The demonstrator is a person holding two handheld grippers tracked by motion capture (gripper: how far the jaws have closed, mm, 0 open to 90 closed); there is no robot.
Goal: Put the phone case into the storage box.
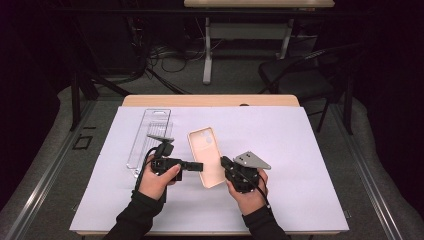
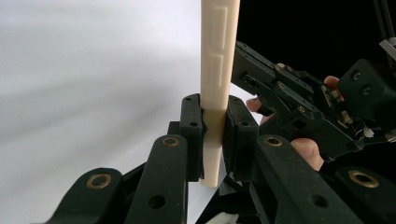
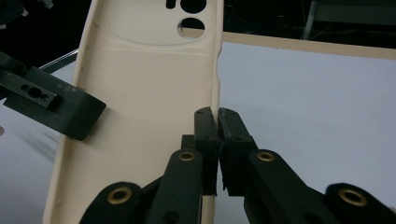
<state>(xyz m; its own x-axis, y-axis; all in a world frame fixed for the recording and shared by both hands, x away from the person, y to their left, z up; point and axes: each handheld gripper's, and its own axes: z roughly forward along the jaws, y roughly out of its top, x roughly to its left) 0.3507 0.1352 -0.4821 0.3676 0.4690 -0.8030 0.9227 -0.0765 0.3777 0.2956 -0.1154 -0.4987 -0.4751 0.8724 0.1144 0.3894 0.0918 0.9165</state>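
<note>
A cream phone case (image 1: 206,155) with camera cutouts is held over the white sheet (image 1: 290,150), between my two grippers. My left gripper (image 1: 198,165) comes in from the left and is shut on the case's left edge. The left gripper view shows the case (image 2: 218,56) edge-on, pinched between the pads of the left gripper (image 2: 215,135). My right gripper (image 1: 225,162) is shut on the case's right rim. In the right gripper view the case's hollow inside (image 3: 140,107) faces the camera, with the right gripper (image 3: 217,121) clamped on its side wall.
A clear plastic packaging tray (image 1: 149,140) lies on the sheet at the left, behind the left hand. The wooden table edge (image 1: 210,100) runs along the back. A dark chair (image 1: 295,75) stands beyond the table at the back right.
</note>
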